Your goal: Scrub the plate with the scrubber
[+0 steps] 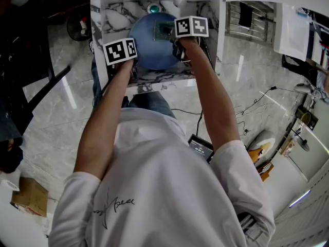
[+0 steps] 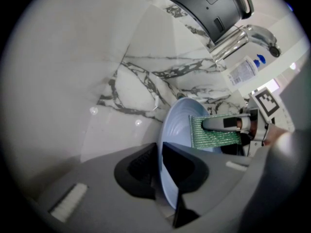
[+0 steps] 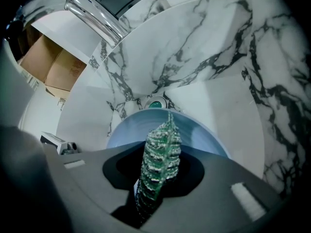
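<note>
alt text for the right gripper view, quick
The right gripper grips a green scrubber edge-on in front of a blue plate. Behind them is a marble sink with its drain and a chrome tap at upper left.

Blue plate (image 2: 177,130) held upright, green scrubber (image 2: 214,131) against its face.

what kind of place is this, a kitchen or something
Most likely a kitchen-style washing-up sink, possibly a mock-up. Signs: the marble-patterned sink basin with a drain at its bottom, a chrome faucet over it, and a blue plate held in it with a green scrubber against it.
</note>
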The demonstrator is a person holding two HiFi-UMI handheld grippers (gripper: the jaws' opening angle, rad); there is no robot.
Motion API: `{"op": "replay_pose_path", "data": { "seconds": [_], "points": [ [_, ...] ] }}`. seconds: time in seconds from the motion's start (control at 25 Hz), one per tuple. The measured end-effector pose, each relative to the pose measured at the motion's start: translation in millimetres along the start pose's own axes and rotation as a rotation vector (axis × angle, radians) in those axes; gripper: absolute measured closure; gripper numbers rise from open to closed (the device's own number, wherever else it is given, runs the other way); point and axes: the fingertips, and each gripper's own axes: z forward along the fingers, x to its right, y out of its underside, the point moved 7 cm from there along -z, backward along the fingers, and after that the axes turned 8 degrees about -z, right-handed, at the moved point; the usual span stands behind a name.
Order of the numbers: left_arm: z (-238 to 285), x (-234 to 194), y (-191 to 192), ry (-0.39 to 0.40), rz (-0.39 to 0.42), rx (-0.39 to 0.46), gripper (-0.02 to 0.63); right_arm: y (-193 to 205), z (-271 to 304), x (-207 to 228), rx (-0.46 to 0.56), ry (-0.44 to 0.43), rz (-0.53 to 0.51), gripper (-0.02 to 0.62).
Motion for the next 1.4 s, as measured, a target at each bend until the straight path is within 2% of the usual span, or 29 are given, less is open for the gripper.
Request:
{"op": "replay_pose_path", "data": {
  "seconds": [0.88,1.4],
  "points": [
    [-1,0,0,0.002,0.005,0.002,0.512,5,-22,23,-0.026,0.103,-0.050,0.525],
    [-1,1,-1,0.002,0.003,0.001,0.512,15,-43,35,-0.061,0.258,-0.136,0.525]
  ]
}}
